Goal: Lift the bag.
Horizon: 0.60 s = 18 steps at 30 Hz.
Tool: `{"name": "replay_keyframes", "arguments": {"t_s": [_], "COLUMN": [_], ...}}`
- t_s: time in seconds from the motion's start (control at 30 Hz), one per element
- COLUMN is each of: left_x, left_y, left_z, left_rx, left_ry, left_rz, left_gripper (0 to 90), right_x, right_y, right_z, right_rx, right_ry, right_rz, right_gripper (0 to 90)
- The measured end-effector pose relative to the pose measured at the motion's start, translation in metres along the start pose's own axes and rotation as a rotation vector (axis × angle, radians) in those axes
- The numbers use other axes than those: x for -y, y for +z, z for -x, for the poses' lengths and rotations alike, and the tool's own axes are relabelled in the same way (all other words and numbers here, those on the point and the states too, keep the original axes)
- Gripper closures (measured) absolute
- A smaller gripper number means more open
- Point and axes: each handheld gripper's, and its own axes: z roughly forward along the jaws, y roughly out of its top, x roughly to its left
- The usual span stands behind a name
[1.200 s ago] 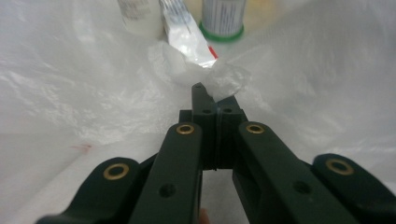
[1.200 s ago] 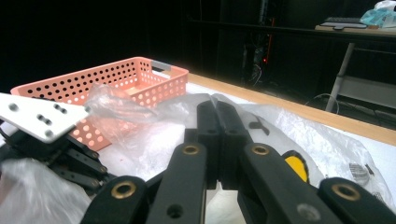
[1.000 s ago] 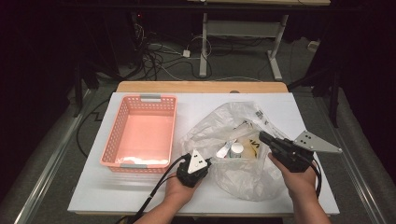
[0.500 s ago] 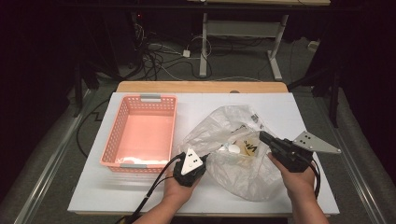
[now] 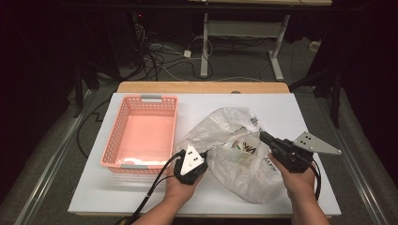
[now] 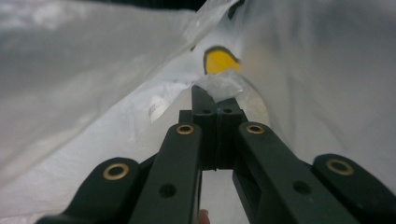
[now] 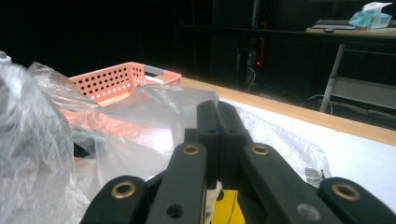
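Note:
A crumpled clear plastic bag point(image 5: 234, 161) lies on the white table point(image 5: 117, 197), right of centre. My left gripper point(image 5: 202, 154) is at the bag's near left edge, jaws shut, with a fold of film pinched at the tips point(image 6: 208, 93). A yellow object point(image 6: 220, 61) shows through the plastic beyond them. My right gripper point(image 5: 263, 136) holds the bag's right edge, jaws shut on the film point(image 7: 217, 106). Between the two grippers the bag's mouth is spread, and a printed packet point(image 5: 246, 145) lies inside.
A pink perforated basket point(image 5: 115, 136) stands left of the bag, its rim point(image 7: 116, 79) showing beyond the plastic. A wooden strip point(image 5: 202, 86) runs along the table's far edge. Cables and a white desk frame point(image 5: 277, 51) are on the dark floor behind.
My left gripper has risen a little with the bag's edge in it, pulling the film up and taut. The white items seen inside earlier are now covered. The right gripper has stayed put.

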Motion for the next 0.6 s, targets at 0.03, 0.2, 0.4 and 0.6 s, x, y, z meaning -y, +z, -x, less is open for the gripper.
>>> {"name": "replay_keyframes", "arguments": {"t_s": [0.03, 0.2, 0.4, 0.6], "left_x": [-0.003, -0.015, -0.026, -0.038], "left_y": [0.0, 0.006, 0.015, 0.019], "left_z": [0.0, 0.0, 0.001, -0.004], "left_rx": [-0.002, -0.009, 0.001, -0.007], "left_ry": [0.001, 0.005, 0.0, 0.02], "left_rz": [0.007, 0.043, 0.077, 0.122], "left_gripper": [88.1, 88.1, 88.1, 88.2], "right_x": [0.0, 0.001, 0.002, -0.004], "right_y": [0.0, 0.002, 0.002, 0.007], "right_z": [0.0, 0.001, 0.002, 0.007], "right_rx": [0.0, 0.007, 0.016, 0.024], "right_ry": [0.001, -0.001, -0.003, 0.01], "right_rz": [0.001, 0.011, 0.03, 0.068], "right_gripper": [90.0, 90.0, 90.0, 90.0]}}
